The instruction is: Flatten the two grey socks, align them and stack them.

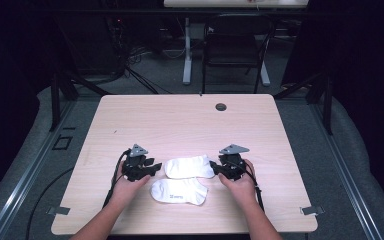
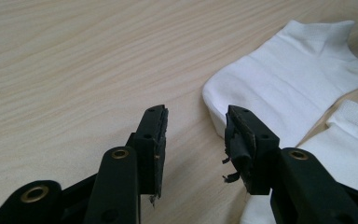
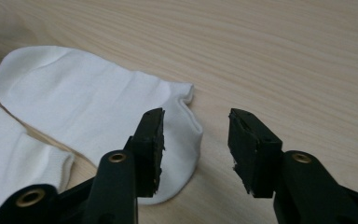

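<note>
Between my left tool (image 1: 150, 166) and right tool (image 1: 218, 167) two white socks (image 1: 189, 167) block the way, while the counter (image 1: 180, 120) beyond lies open.

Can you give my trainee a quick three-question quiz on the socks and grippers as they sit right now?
1. True or false: the left gripper is clamped on a sock.
2. How many white socks lie on the table?
3. Which sock sits between the two grippers: A) farther sock, B) nearer sock?

Key: 1 false, its jaws stand apart and empty, as do the right gripper's. 2 two. 3 A.
</note>
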Action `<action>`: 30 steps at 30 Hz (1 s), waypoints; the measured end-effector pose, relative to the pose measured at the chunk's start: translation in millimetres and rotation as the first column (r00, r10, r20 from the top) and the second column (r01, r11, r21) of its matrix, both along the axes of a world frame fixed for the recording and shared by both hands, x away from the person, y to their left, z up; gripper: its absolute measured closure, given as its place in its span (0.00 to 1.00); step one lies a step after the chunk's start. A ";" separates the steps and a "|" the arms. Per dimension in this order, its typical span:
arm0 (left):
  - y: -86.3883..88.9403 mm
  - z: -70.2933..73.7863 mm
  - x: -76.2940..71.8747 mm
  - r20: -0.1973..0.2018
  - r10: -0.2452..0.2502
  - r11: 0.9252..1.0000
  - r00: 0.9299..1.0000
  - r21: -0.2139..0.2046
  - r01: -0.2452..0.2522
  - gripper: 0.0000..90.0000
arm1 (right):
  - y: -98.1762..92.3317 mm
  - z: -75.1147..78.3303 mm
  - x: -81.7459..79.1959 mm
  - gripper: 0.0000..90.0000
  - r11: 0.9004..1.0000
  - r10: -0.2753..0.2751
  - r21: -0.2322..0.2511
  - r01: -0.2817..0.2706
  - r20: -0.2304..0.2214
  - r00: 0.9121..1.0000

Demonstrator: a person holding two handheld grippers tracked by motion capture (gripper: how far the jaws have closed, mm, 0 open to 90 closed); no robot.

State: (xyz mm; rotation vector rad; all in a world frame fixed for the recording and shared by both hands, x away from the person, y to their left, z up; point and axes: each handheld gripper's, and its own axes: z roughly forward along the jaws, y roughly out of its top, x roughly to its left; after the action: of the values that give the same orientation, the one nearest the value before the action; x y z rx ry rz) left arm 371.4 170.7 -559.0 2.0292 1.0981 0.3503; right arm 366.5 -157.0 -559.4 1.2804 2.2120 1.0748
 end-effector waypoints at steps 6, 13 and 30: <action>1.0 0.4 1.9 -0.028 0.027 0.998 0.999 -0.058 -0.028 0.67 | 9.5 -6.7 10.8 0.72 0.999 0.032 0.003 -0.031 -0.042 0.999; -0.6 3.3 3.8 -0.013 0.022 0.999 1.000 -0.036 -0.023 0.70 | 24.9 -12.6 10.0 0.87 0.995 0.083 -0.054 -0.085 -0.051 0.995; -4.4 -0.2 13.8 -0.017 0.033 0.999 0.999 -0.022 -0.033 0.74 | 32.2 -19.3 -1.1 0.89 0.996 0.087 -0.025 -0.090 -0.090 0.992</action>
State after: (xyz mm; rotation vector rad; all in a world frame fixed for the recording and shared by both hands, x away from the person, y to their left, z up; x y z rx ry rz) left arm 385.2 166.3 -559.2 1.9997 1.1421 0.3372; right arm 365.3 -124.9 -578.7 1.2508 2.3618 1.0321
